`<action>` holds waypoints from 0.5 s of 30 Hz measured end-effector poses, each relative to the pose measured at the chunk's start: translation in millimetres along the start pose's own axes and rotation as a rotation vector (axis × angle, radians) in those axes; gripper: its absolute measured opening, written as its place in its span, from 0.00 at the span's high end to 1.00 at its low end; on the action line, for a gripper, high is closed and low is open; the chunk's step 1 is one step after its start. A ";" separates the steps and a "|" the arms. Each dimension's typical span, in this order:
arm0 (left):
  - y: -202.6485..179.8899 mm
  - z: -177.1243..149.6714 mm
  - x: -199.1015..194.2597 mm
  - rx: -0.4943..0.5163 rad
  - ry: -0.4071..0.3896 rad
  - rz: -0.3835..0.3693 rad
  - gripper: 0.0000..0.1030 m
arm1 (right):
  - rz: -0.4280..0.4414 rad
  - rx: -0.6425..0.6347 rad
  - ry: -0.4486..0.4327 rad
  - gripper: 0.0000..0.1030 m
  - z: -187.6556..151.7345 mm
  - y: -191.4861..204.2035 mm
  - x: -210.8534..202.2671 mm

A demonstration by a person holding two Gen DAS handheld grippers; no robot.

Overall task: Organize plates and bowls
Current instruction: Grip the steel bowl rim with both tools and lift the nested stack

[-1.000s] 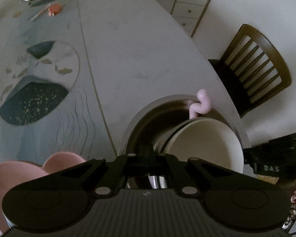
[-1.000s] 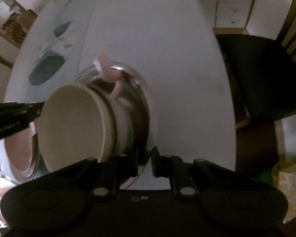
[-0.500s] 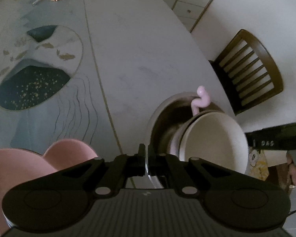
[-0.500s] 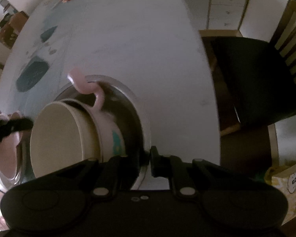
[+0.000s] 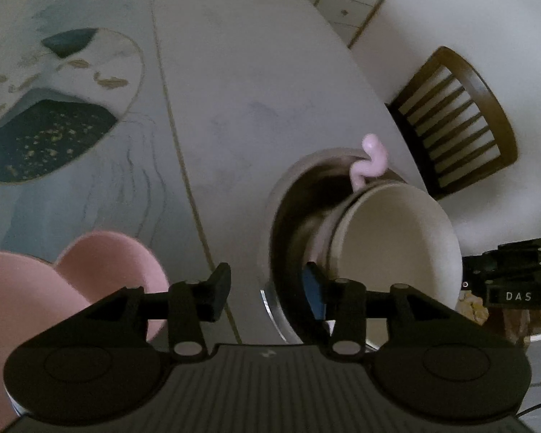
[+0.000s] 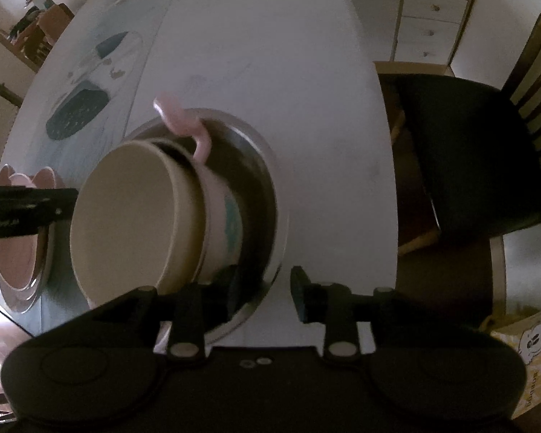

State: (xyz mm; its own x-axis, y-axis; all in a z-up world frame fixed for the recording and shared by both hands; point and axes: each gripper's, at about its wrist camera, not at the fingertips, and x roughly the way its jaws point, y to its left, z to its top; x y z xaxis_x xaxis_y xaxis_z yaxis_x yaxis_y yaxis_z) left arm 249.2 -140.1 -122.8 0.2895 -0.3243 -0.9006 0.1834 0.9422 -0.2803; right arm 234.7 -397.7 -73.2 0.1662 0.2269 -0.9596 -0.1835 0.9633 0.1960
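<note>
Left gripper [image 5: 267, 290] jaws opening astride steel bowl [image 5: 277, 213] rim, pads clear, right gripper [image 6: 265, 290] jaws likewise opening over same rim, cream bowl [image 6: 133, 216] nested inside pink bowl [image 6: 223, 213], on desk [image 6: 270, 54].

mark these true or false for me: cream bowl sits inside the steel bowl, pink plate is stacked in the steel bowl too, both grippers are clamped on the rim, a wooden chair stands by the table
1. The cream round bowl sits nested inside the wide stainless steel bowl. True.
2. The pink ear-shaped plate is stacked in the steel bowl. False: it lies apart on the table, left of it.
3. Both grippers are clamped on the steel rim. False: the left gripper and right gripper straddle the rim with jaws opening, pads off it.
4. A dark wooden slat-back chair stands beside the table. True.
</note>
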 end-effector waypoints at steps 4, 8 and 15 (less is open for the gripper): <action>-3.3 -3.7 7.5 0.006 0.012 0.016 0.62 | 0.002 0.010 -0.003 0.74 -6.7 -0.5 0.1; -5.1 -8.0 12.0 0.007 0.032 0.000 0.75 | 0.016 0.032 -0.010 0.80 -10.0 -0.3 0.4; -9.7 -10.9 12.0 0.023 0.020 0.041 0.88 | -0.010 0.030 -0.023 0.83 -11.9 6.6 0.9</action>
State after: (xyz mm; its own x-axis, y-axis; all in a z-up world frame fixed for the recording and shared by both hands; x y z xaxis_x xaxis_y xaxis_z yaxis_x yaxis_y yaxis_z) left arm 240.7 -152.2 -134.6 0.2780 -0.2838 -0.9177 0.1934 0.9523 -0.2359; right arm 222.2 -392.9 -75.2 0.1902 0.2205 -0.9567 -0.1524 0.9693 0.1931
